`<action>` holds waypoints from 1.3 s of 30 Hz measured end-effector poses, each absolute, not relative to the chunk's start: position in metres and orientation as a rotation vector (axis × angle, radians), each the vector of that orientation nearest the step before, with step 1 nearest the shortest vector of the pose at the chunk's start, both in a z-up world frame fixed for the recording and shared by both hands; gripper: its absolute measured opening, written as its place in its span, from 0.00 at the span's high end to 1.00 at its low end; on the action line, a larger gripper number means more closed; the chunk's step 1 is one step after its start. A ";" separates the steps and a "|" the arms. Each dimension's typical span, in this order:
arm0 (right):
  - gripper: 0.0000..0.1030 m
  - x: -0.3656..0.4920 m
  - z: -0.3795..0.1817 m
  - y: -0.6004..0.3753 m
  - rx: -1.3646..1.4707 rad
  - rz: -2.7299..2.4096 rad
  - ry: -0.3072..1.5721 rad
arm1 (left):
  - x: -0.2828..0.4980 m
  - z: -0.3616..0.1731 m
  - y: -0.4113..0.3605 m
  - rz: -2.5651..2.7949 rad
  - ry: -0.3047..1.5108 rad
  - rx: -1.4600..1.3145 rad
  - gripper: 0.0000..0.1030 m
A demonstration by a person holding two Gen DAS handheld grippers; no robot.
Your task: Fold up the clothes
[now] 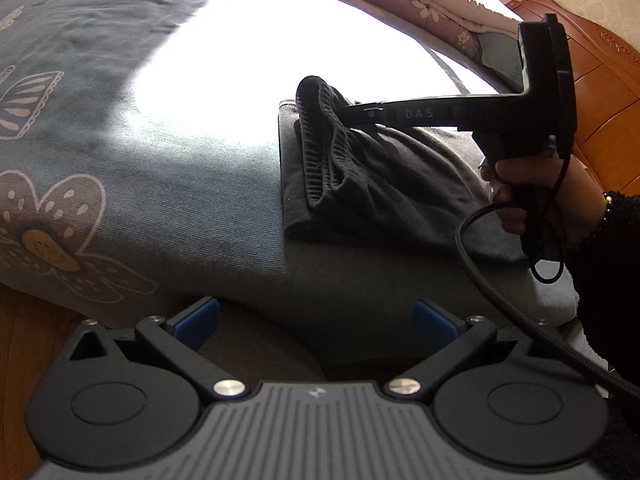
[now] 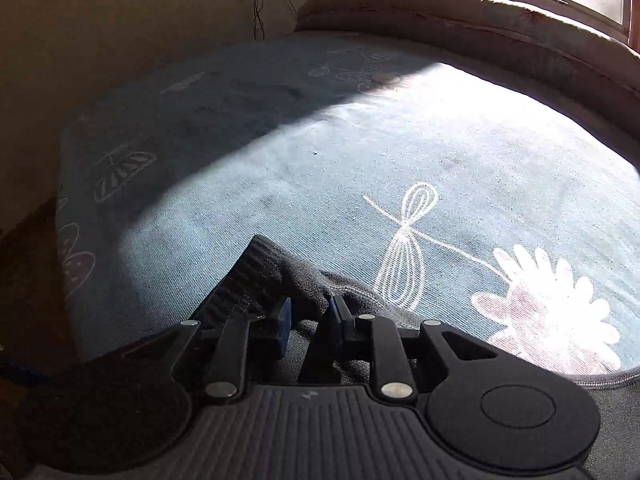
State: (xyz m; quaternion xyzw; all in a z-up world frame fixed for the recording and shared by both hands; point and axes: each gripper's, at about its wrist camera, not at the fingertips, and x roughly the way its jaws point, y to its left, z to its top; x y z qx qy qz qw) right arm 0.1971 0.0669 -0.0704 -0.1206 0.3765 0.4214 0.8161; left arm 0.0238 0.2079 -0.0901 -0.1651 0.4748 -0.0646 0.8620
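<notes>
Bed [image 1: 120, 128] with blue floral sheet, sun patch glaring across middle. Dark grey garment [image 1: 380, 192] lies folded near bed's edge, ribbed waistband lifted. Right gripper [image 2: 308, 314] pinches that waistband between blue pads, apparently bunching it. Left gripper [image 1: 316, 320] hangs spread wide over bed edge, holding nothing.

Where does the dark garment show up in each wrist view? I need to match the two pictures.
Left wrist: dark garment lies right of centre on the bed, its ribbed band lifted by the right gripper.
Right wrist: bottom centre, the ribbed band bunched between the blue pads.
Shared landmark: the grey bedsheet with its flower print, and the bright sun patch across it.
</notes>
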 end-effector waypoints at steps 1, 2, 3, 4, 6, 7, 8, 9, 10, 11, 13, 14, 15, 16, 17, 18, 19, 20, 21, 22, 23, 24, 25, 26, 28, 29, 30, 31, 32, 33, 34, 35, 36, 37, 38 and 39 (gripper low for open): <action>0.75 0.195 -0.063 0.058 -0.235 0.913 0.803 | 0.024 -0.090 0.207 -0.134 1.000 -0.338 0.01; 0.73 0.190 -0.052 0.041 -0.220 0.924 0.779 | 0.025 -0.091 0.207 -0.132 1.003 -0.325 0.01; 0.70 0.184 -0.045 0.026 -0.227 0.914 0.757 | 0.027 -0.089 0.206 -0.131 1.002 -0.311 0.01; 0.69 0.179 -0.038 0.010 -0.234 0.902 0.738 | 0.029 -0.087 0.205 -0.130 0.998 -0.294 0.01; 0.67 0.170 -0.031 -0.029 -0.246 0.856 0.725 | 0.034 -0.080 0.203 -0.133 0.985 -0.262 0.01; 0.67 0.166 -0.029 -0.048 -0.251 0.832 0.721 | 0.038 -0.075 0.201 -0.144 0.968 -0.249 0.01; 0.67 0.163 -0.031 -0.066 -0.251 0.795 0.734 | 0.041 -0.067 0.199 -0.161 0.945 -0.238 0.01; 0.68 0.160 -0.033 -0.084 -0.251 0.759 0.747 | 0.045 -0.060 0.196 -0.182 0.920 -0.229 0.01; 0.68 0.156 -0.036 -0.102 -0.249 0.721 0.762 | 0.051 -0.052 0.191 -0.208 0.893 -0.218 0.01; 0.69 0.152 -0.041 -0.119 -0.233 0.682 0.782 | 0.057 -0.044 0.186 -0.237 0.865 -0.206 0.01; 0.70 0.148 -0.045 -0.140 -0.174 0.651 0.795 | 0.072 -0.031 0.170 -0.296 0.827 -0.173 0.01; 0.70 0.146 -0.046 -0.150 -0.136 0.640 0.795 | 0.081 -0.027 0.159 -0.324 0.811 -0.151 0.01; 0.70 0.145 -0.047 -0.155 -0.102 0.645 0.789 | 0.089 -0.026 0.148 -0.355 0.798 -0.128 0.01; 0.70 0.144 -0.049 -0.157 -0.078 0.653 0.788 | 0.097 -0.026 0.137 -0.389 0.784 -0.109 0.01; 0.70 0.144 -0.052 -0.159 -0.053 0.659 0.789 | 0.106 -0.031 0.130 -0.410 0.787 -0.109 0.01; 0.70 0.147 -0.059 -0.155 -0.034 0.660 0.807 | 0.115 -0.038 0.125 -0.423 0.801 -0.122 0.01; 0.70 0.150 -0.066 -0.151 -0.016 0.659 0.825 | 0.124 -0.046 0.121 -0.436 0.815 -0.135 0.01; 0.71 0.152 -0.073 -0.152 -0.012 0.649 0.840 | 0.131 -0.057 0.121 -0.412 0.849 -0.143 0.01; 0.74 0.151 -0.078 -0.156 -0.017 0.626 0.847 | 0.138 -0.070 0.125 -0.364 0.895 -0.149 0.01; 0.78 0.150 -0.084 -0.160 -0.022 0.604 0.854 | 0.145 -0.083 0.128 -0.316 0.941 -0.155 0.01; 0.83 0.148 -0.088 -0.165 -0.025 0.584 0.860 | 0.149 -0.093 0.134 -0.312 0.965 -0.181 0.02; 0.82 0.145 -0.084 -0.173 -0.012 0.579 0.855 | 0.146 -0.095 0.139 -0.331 0.949 -0.208 0.01; 0.80 0.139 -0.078 -0.179 -0.029 0.570 0.826 | 0.143 -0.093 0.141 -0.340 0.941 -0.218 0.01; 0.70 0.132 -0.072 -0.185 -0.051 0.561 0.798 | 0.142 -0.090 0.140 -0.338 0.950 -0.211 0.01; 0.51 0.115 -0.062 -0.188 -0.154 0.535 0.740 | 0.142 -0.084 0.134 -0.331 0.952 -0.175 0.01; 0.43 0.105 -0.059 -0.188 -0.201 0.536 0.715 | 0.143 -0.084 0.132 -0.332 0.957 -0.168 0.01; 0.36 0.097 -0.059 -0.186 -0.234 0.545 0.702 | 0.145 -0.085 0.131 -0.336 0.966 -0.168 0.01; 0.33 0.088 -0.062 -0.182 -0.280 0.561 0.695 | 0.148 -0.086 0.129 -0.340 0.975 -0.167 0.01; 0.29 0.083 -0.067 -0.176 -0.324 0.555 0.689 | 0.149 -0.088 0.128 -0.339 0.982 -0.167 0.01; 0.28 0.077 -0.073 -0.170 -0.369 0.548 0.683 | 0.150 -0.089 0.127 -0.335 0.987 -0.167 0.01; 0.28 0.072 -0.079 -0.164 -0.413 0.542 0.676 | 0.151 -0.091 0.127 -0.331 0.992 -0.166 0.01; 0.28 0.067 -0.084 -0.158 -0.456 0.535 0.668 | 0.151 -0.092 0.126 -0.328 0.994 -0.163 0.01; 0.28 0.065 -0.088 -0.153 -0.482 0.527 0.652 | 0.150 -0.091 0.125 -0.328 0.995 -0.159 0.01; 0.28 0.064 -0.091 -0.148 -0.511 0.517 0.635 | 0.149 -0.090 0.125 -0.328 0.996 -0.154 0.01; 0.27 0.062 -0.094 -0.142 -0.554 0.499 0.609 | 0.149 -0.090 0.125 -0.328 0.998 -0.153 0.01; 0.27 0.061 -0.097 -0.136 -0.595 0.487 0.592 | 0.148 -0.090 0.126 -0.328 0.999 -0.154 0.01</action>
